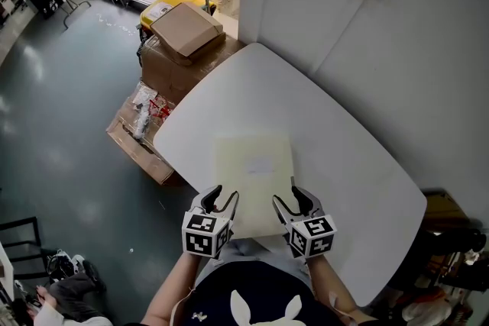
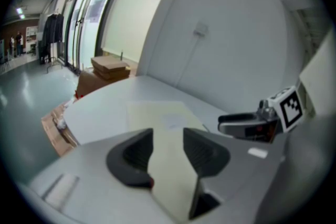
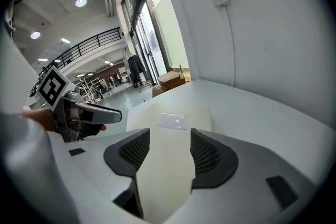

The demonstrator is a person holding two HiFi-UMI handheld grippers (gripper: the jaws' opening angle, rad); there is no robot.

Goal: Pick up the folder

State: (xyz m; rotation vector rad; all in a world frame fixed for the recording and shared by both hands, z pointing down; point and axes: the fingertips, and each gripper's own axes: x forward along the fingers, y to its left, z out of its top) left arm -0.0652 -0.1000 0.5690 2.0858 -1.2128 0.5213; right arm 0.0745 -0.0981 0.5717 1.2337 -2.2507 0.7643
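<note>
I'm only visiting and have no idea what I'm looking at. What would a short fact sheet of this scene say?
Surface: white table
Item: pale yellow folder, lying flat on the table
Left gripper: jaws apart at the folder's near edge, not clamped on it
Right gripper: jaws apart at the same edge, not clamped on it
Floor: cardboard boxes beside the table
Status: folder not yet lifted

Folder [image 1: 254, 172]: pale cream, rectangular, closed, with a small pale label [image 1: 260, 165] at its centre; lies flat on the white counter [image 1: 344, 164], near its front edge.
</note>
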